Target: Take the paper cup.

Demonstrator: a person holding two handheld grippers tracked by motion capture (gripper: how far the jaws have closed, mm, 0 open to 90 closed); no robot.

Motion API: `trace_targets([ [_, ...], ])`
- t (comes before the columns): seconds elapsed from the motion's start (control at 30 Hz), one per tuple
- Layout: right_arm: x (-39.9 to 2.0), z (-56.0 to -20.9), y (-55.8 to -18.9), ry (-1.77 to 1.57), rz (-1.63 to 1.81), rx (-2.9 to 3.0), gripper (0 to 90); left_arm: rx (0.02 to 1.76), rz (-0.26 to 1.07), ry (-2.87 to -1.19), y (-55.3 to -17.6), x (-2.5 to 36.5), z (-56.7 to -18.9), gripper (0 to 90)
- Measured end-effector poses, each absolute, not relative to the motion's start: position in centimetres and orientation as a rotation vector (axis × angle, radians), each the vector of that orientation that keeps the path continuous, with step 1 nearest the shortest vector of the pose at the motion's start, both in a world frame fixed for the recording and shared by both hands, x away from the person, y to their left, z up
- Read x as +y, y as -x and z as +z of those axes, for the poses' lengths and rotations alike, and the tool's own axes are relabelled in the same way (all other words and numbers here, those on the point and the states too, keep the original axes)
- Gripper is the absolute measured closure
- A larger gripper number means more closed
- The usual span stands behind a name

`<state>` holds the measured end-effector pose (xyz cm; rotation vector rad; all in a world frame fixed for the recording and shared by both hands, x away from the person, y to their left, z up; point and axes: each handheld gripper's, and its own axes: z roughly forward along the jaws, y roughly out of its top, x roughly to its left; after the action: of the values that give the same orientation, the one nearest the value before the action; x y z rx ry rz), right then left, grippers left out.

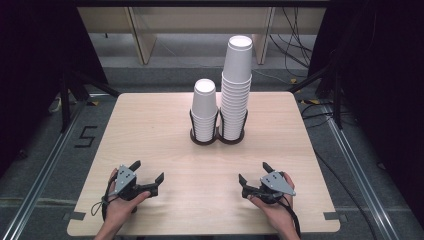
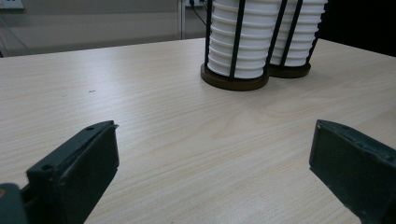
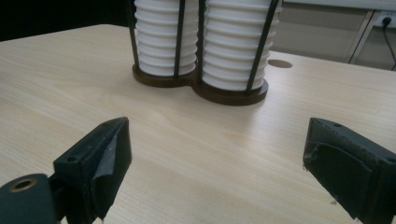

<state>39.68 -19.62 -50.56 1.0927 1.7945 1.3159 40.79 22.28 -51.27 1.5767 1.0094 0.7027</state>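
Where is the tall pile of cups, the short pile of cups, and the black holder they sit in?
tall cup stack (image 1: 237,75), high view, side of the upper cups.
short cup stack (image 1: 205,97), high view, top cup's side.
cup holder (image 3: 233,97), right gripper view, dark round base.

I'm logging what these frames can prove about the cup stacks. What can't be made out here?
- Tops of both cup stacks: cut off by the top edge in both gripper views.
- Exact cup count in the tall stack: rims too small in the high view.
- Holder far side: hidden behind the cups.
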Motion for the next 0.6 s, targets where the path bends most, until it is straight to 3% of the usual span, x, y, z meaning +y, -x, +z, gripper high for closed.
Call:
trace_targets([
  [0.6,-19.62,-50.64,-39.66,-1.076,1.323,1.767,11.2,1.007,0.721,-1.595,-40.86,21.92,-51.24,1.9],
])
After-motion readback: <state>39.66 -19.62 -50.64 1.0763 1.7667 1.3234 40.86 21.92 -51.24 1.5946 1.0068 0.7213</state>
